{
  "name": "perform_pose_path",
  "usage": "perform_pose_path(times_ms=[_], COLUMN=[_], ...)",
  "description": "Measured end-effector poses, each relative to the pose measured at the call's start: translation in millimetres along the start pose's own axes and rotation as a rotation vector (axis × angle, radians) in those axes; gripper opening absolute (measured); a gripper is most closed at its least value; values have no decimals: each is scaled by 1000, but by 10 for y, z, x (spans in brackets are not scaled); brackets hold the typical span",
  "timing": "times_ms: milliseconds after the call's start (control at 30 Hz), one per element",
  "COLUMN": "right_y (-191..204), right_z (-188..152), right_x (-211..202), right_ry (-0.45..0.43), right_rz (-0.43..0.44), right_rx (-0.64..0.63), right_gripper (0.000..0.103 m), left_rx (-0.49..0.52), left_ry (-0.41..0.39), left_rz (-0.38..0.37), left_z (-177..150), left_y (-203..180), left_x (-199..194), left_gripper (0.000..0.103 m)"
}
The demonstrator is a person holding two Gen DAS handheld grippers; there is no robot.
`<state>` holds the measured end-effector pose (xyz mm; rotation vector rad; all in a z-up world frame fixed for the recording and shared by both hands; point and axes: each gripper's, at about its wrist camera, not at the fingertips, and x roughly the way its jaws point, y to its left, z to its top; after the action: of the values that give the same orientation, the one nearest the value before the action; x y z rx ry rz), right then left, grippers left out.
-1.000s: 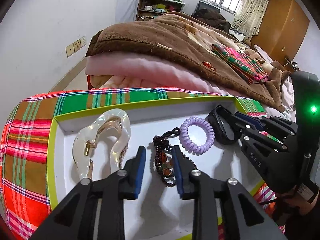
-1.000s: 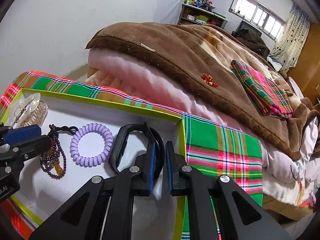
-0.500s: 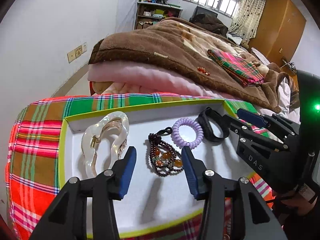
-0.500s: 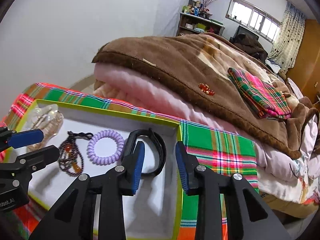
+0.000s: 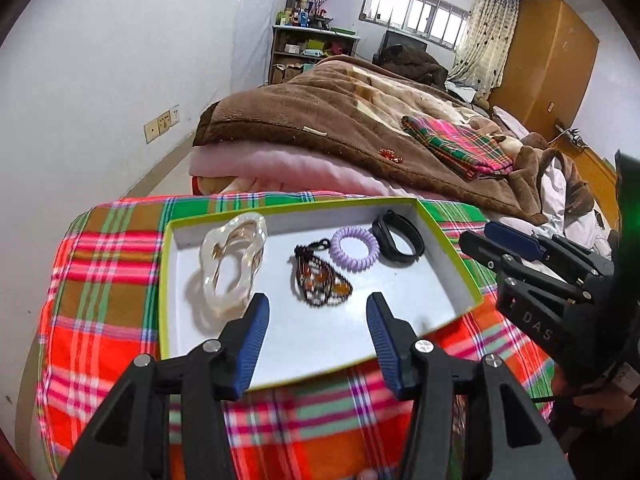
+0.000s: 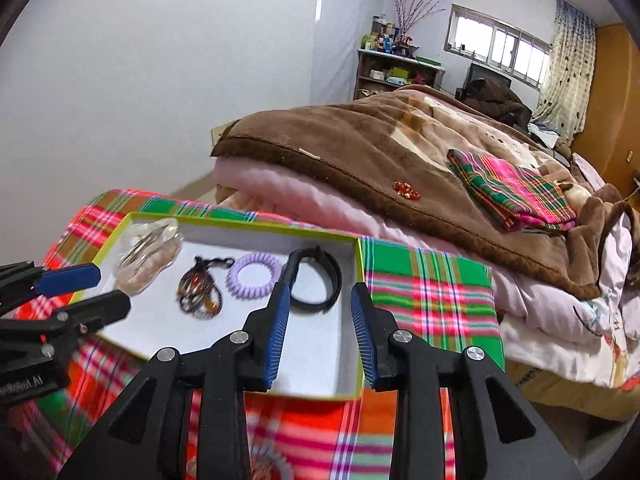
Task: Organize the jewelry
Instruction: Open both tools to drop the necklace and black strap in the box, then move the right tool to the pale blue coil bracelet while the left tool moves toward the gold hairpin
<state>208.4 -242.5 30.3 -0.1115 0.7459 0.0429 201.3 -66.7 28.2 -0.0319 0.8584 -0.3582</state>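
Jewelry lies in a row inside a shallow white tray with a lime-green rim (image 5: 448,240), which sits on a red, green and pink plaid cloth (image 5: 100,264). From left to right we see a clear acrylic hair claw (image 5: 234,266), a dark beaded bracelet with amber stones (image 5: 320,280), a lilac spiral hair tie (image 5: 355,248) and a black rubber wristband (image 5: 398,236). All four rest on the tray floor, close together but none held. Our left gripper (image 5: 316,320) hovers above the near side of the tray, its jaws having just been opening, and nothing sits between its blue pads. Our right gripper (image 6: 318,312) hangs above the wristband's end of the tray, its jaws likewise freshly parted and empty. We judge the placing done and both tools free. To finish well, we would lift straight up and away, keeping the fingers clear of the tray rim so nothing gets nudged out of line.
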Motion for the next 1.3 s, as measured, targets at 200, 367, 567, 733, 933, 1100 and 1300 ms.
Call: perform_pose_path(times_ms=[200, 367, 567, 733, 933, 1100, 1300], right_y=[-83, -173, -276, -248, -218, -177, -151], right_z=[-283, -551, -836, -980, -1060, -1085, -1110], right_x=[-185, -228, -165, -131, -50, -27, -47], right_ry=[5, 38, 95, 115, 144, 152, 156], right_rz=[33, 66, 111, 168, 220, 226, 270], right_rx=[32, 69, 118, 121, 138, 129, 132], right_gripper=[33, 33, 33, 33, 33, 33, 11], left_rx=[-25, -49, -83, -90, -101, -111, -93], left_ry=[-12, -6, 10, 41, 55, 63, 62], left_rz=[-17, -41, -77, -73, -68, -66, -72], left_z=[-217, -407, -641, -815, -943, -987, -986], left_y=[82, 140, 192, 224, 257, 276, 202], left_x=[-202, -290, -328, -305, -341, -339, -355], left_gripper=[55, 56, 57, 57, 57, 57, 57])
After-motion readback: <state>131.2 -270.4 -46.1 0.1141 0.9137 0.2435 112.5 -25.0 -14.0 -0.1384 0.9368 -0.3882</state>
